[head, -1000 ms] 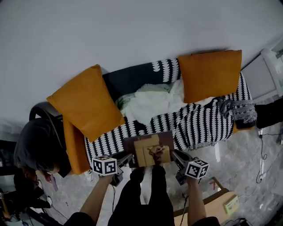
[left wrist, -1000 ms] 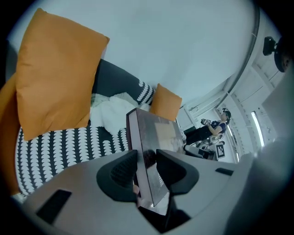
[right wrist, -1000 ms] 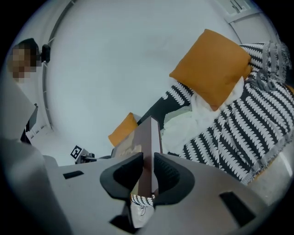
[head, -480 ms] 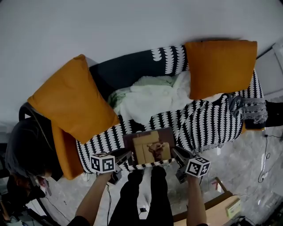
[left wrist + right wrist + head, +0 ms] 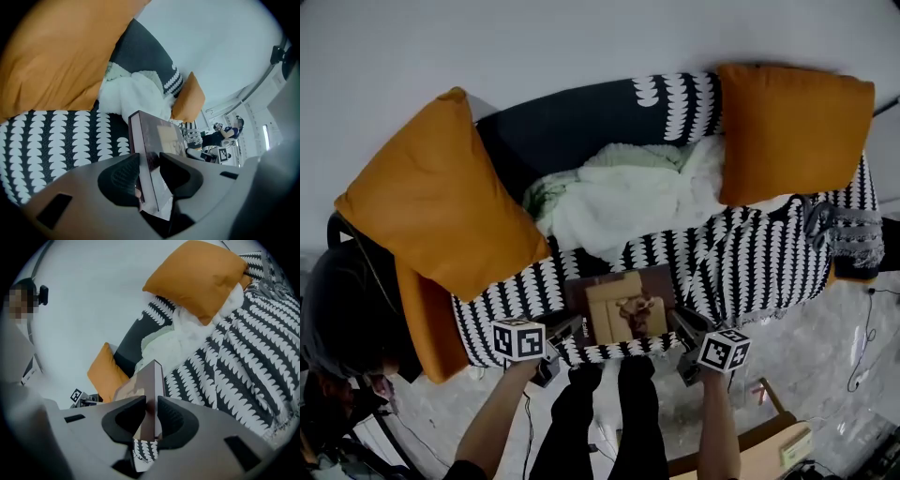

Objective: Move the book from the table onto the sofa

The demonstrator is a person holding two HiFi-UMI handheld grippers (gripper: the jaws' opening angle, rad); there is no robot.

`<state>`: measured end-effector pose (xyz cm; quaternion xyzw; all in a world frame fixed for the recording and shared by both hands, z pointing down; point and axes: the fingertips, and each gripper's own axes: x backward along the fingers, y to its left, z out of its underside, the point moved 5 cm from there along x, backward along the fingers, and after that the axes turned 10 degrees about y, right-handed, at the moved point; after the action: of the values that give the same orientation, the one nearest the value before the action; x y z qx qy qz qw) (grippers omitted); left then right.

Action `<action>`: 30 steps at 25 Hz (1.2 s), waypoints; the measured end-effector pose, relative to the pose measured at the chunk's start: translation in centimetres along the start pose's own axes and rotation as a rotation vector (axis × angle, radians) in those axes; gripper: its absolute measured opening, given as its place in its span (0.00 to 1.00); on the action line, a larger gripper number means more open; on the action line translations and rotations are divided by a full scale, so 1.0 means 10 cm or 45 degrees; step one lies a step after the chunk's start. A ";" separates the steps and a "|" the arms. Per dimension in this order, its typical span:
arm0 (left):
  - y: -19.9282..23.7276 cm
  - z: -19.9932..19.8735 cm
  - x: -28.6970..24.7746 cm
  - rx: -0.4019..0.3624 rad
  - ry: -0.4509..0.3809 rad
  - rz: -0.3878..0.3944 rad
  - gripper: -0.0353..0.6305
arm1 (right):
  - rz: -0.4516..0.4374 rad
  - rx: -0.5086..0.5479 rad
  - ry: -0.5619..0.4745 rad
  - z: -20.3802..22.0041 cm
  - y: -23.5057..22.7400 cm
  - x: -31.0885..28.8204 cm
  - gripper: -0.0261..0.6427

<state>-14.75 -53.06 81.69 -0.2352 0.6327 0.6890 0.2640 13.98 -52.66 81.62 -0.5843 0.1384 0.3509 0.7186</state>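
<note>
The book (image 5: 622,307), brown with a tan cover picture, lies flat low over the sofa's (image 5: 741,258) black-and-white patterned seat at its front edge. My left gripper (image 5: 572,328) is shut on the book's left edge and my right gripper (image 5: 680,326) is shut on its right edge. In the left gripper view the book (image 5: 154,150) stands edge-on between the dark pads of the left gripper (image 5: 150,176). The right gripper view shows the book (image 5: 149,394) clamped the same way in the right gripper (image 5: 151,420). Whether the book rests on the seat is unclear.
Two orange cushions (image 5: 441,202) (image 5: 792,131) lean at the sofa's left and right ends. A pale crumpled blanket (image 5: 628,197) lies mid-seat behind the book. A grey fringed throw (image 5: 844,234) hangs at the right end. A wooden table corner (image 5: 769,450) is behind me at lower right.
Both grippers have carried the book down and forward, from above the sofa's front edge to low over the patterned seat. The sofa looms larger in view.
</note>
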 end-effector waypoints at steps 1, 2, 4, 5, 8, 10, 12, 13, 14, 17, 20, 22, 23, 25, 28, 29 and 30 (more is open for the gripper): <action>0.03 -0.02 -0.02 0.005 -0.003 -0.006 0.26 | 0.015 0.012 0.013 0.00 -0.03 -0.03 0.17; 0.07 -0.05 -0.05 0.011 -0.007 -0.025 0.26 | 0.040 0.026 0.026 0.00 -0.06 -0.06 0.17; 0.17 -0.10 -0.09 0.022 -0.018 -0.094 0.26 | 0.101 0.039 0.043 0.01 -0.15 -0.10 0.17; 0.22 -0.10 -0.09 0.032 -0.027 -0.120 0.26 | 0.120 0.035 0.045 0.02 -0.19 -0.10 0.17; 0.30 -0.09 -0.04 0.064 -0.042 -0.130 0.26 | 0.132 0.026 0.047 0.03 -0.19 -0.08 0.17; 0.28 -0.08 0.00 0.061 -0.036 -0.128 0.26 | 0.132 0.036 0.051 0.04 -0.16 -0.06 0.17; 0.24 -0.07 0.02 0.056 -0.038 -0.119 0.26 | 0.132 0.042 0.052 0.04 -0.14 -0.05 0.17; 0.21 -0.07 0.02 0.050 -0.040 -0.114 0.26 | 0.131 0.046 0.053 0.04 -0.13 -0.04 0.17; 0.19 -0.08 0.03 0.041 -0.043 -0.112 0.26 | 0.129 0.050 0.054 0.04 -0.12 -0.04 0.17; 0.06 -0.10 0.10 -0.014 -0.054 -0.116 0.26 | 0.109 0.070 0.057 0.03 0.00 0.00 0.17; -0.12 -0.12 0.19 -0.083 -0.069 -0.135 0.19 | 0.075 0.104 0.053 -0.01 0.20 0.07 0.17; -0.24 -0.10 0.25 -0.108 -0.073 -0.134 0.15 | 0.058 0.134 0.061 -0.03 0.35 0.12 0.17; -0.32 -0.08 0.30 -0.113 -0.074 -0.128 0.13 | 0.052 0.146 0.066 -0.02 0.44 0.16 0.16; -0.47 -0.02 0.41 -0.127 -0.081 -0.123 0.11 | 0.043 0.166 0.070 -0.01 0.61 0.24 0.12; -0.64 -0.01 0.51 -0.155 -0.112 -0.125 0.08 | 0.038 0.199 0.056 -0.07 0.77 0.34 0.08; -0.69 -0.02 0.54 -0.164 -0.123 -0.123 0.08 | 0.036 0.207 0.052 -0.09 0.81 0.37 0.08; -0.75 -0.01 0.58 -0.174 -0.133 -0.122 0.08 | 0.034 0.213 0.049 -0.09 0.85 0.40 0.07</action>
<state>-14.20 -52.33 72.27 -0.2466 0.5576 0.7284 0.3126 11.40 -51.53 72.60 -0.5271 0.1887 0.3362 0.7573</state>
